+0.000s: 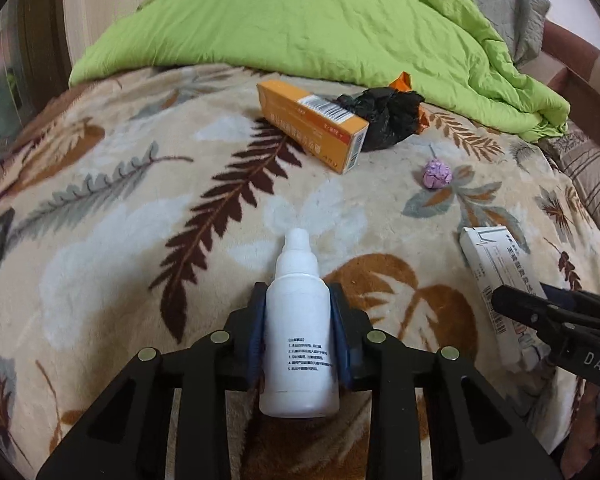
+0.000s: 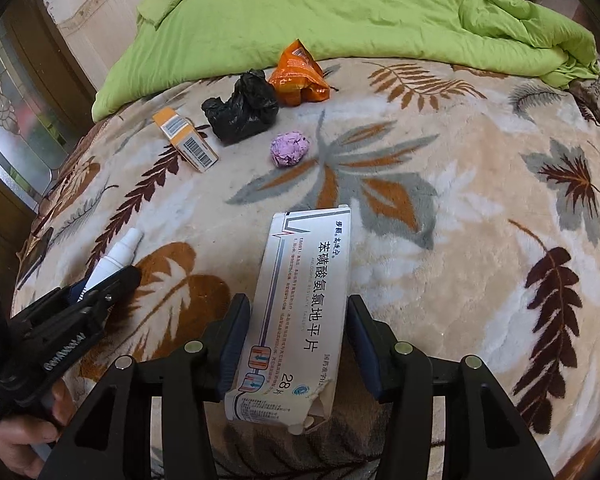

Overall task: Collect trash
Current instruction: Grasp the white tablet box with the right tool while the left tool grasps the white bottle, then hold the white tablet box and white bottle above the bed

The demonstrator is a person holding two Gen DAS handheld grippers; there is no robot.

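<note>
Left wrist view: left tongs (image 1: 299, 304) pinch a white plastic dropper bottle (image 1: 298, 320) over the leaf-patterned fleece bed blanket (image 1: 140, 220).
Right tongs (image 2: 299, 312) sit spread around a white cardboard medicine box (image 2: 300, 312), pads apparently just off its sides. Farther up the blanket lie an orange carton (image 1: 314, 124), crumpled black plastic bag (image 1: 384, 118), purple paper ball (image 1: 437, 175) and orange foil wrapper (image 2: 298, 76).
</note>
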